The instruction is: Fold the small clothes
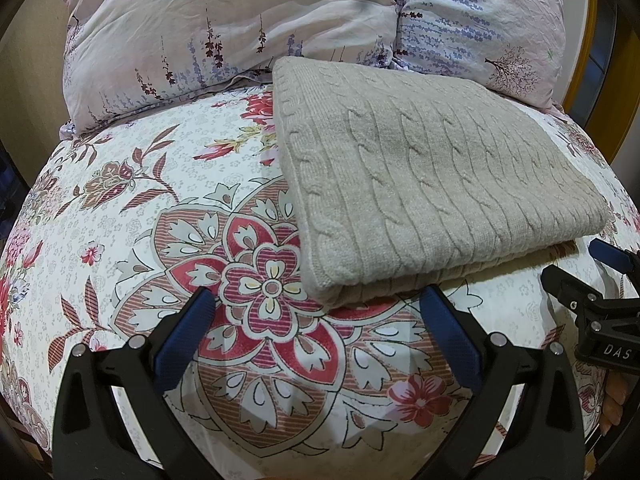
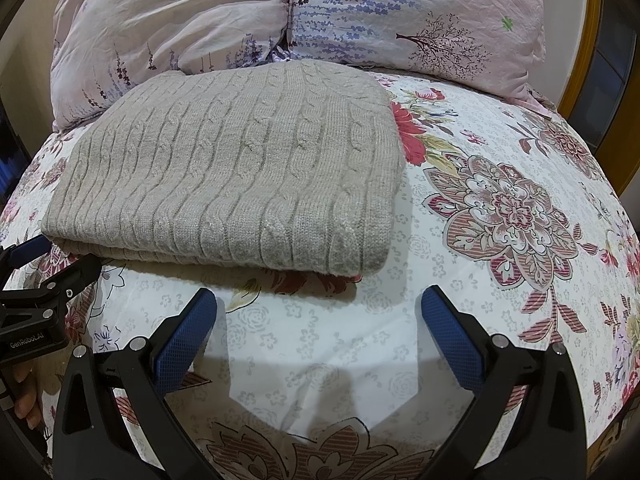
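Note:
A beige cable-knit sweater (image 1: 420,176) lies folded into a neat rectangle on the floral bedsheet (image 1: 160,208); it also shows in the right wrist view (image 2: 240,168). My left gripper (image 1: 318,300) is open and empty, just in front of the sweater's near left corner, above the sheet. My right gripper (image 2: 318,300) is open and empty, a little in front of the sweater's near right corner. The right gripper also shows at the right edge of the left wrist view (image 1: 592,280), and the left gripper at the left edge of the right wrist view (image 2: 36,276).
Two lavender-print pillows (image 1: 240,28) (image 2: 400,12) lie behind the sweater at the head of the bed. A yellow wooden frame (image 2: 580,60) stands at the far right. The bed drops off at the left and right sides.

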Action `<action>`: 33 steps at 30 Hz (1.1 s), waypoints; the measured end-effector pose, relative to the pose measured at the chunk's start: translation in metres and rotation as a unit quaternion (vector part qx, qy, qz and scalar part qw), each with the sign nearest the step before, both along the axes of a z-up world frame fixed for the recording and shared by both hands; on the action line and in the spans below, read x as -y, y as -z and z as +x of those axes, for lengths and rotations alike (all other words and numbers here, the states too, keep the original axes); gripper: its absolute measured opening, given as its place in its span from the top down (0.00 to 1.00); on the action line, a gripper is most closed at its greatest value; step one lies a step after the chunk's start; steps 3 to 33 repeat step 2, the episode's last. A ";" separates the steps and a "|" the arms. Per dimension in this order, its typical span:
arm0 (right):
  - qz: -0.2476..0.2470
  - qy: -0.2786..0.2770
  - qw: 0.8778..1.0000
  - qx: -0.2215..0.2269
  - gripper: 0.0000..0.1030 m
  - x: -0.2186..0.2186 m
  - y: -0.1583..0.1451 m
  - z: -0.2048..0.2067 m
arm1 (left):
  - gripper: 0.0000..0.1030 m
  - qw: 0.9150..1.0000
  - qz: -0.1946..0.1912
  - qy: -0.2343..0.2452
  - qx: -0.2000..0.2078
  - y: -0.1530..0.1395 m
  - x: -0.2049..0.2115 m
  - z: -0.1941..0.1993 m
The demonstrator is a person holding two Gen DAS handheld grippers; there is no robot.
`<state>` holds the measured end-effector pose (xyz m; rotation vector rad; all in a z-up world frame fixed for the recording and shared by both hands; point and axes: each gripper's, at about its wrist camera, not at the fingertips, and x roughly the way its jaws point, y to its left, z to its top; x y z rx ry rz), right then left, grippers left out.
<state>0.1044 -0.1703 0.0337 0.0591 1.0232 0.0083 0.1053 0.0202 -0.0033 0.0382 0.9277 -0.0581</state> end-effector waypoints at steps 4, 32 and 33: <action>0.000 0.000 1.000 0.000 0.01 0.000 0.000 0.000 | 0.02 1.000 0.000 0.000 0.000 0.000 0.000 0.000; 0.000 0.000 1.000 0.000 0.01 0.000 0.000 0.000 | 0.02 1.000 0.000 0.000 0.000 0.000 0.000 0.000; 0.000 0.000 1.000 0.000 0.01 0.000 0.000 0.000 | 0.02 1.000 0.000 0.000 0.000 0.000 0.000 0.000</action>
